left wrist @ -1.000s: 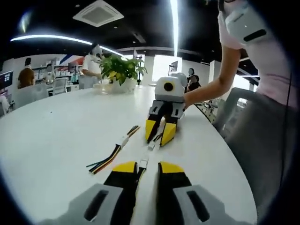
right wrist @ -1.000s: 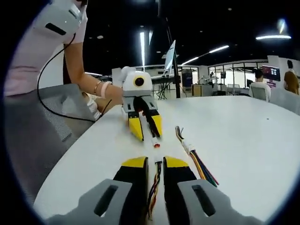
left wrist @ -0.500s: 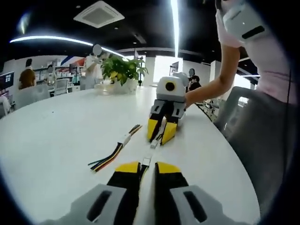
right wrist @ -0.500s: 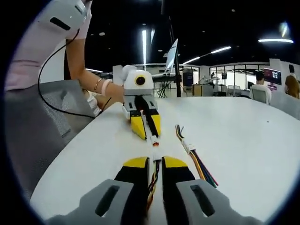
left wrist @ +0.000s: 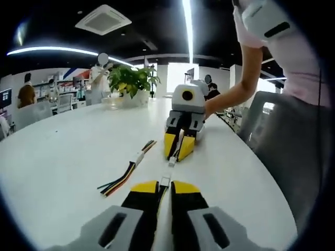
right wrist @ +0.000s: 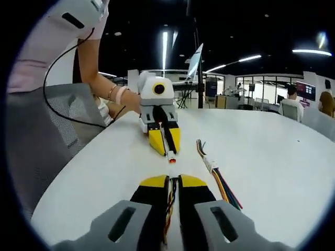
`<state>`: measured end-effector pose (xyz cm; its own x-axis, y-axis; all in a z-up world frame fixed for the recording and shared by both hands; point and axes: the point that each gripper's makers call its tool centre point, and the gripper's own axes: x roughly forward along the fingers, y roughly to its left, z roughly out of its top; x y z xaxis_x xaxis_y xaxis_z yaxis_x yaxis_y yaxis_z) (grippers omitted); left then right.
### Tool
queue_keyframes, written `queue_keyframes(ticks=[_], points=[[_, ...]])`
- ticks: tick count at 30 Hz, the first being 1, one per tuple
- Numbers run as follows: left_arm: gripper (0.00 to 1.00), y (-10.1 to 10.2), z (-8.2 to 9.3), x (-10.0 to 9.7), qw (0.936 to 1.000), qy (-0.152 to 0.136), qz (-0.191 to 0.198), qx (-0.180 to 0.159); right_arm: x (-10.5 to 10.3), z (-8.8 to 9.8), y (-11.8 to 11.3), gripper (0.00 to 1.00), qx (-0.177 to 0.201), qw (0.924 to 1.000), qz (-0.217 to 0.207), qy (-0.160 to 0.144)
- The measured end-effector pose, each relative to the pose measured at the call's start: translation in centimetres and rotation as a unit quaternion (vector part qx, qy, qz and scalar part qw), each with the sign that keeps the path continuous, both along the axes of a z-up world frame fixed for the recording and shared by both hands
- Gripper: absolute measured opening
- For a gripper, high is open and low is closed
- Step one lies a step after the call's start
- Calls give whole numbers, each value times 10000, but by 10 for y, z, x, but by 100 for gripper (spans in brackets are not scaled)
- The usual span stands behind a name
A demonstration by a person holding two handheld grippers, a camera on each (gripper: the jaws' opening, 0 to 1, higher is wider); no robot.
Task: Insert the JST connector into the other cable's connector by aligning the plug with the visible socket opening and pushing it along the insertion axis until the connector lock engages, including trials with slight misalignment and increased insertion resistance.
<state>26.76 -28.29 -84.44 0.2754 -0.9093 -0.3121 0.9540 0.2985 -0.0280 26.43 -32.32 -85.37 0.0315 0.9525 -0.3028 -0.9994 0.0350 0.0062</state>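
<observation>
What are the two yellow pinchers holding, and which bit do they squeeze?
Each holds a cable just behind its plug. The left gripper pinches the white-tipped cable; the right gripper pinches the colourful-wired cable.

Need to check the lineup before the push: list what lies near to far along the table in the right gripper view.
Right gripper, shut on a cable with coloured wires → the white plug with an orange tip → left gripper, holding that plug's cable → the person's hand behind it.

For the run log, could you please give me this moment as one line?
left gripper: shut on cable | right gripper: shut on cable | connectors: facing, unmated | spare cable: on table
</observation>
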Motion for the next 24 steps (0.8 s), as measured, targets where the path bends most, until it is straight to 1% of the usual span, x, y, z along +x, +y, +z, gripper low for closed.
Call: queue_keyframes(ticks=[2,8,17,19,24], points=[[1,0,-1,1,10000,-53,-6,9,0,0,0,5,2,10000,-6,12],[1,1,-2,2,9999,-107,-59,54,2,2,1,5,14,9999,-50,131],[0,-2,-1,4,9997,-179,-92,158,3,3,2,4,-45,9997,-76,216],[0,-2,0,4,9996,-188,-119,159,7,1,-1,4,-82,9995,-131,291],[0,-5,4,5,9996,-198,-143,135,11,1,-5,4,-70,9993,-162,331]])
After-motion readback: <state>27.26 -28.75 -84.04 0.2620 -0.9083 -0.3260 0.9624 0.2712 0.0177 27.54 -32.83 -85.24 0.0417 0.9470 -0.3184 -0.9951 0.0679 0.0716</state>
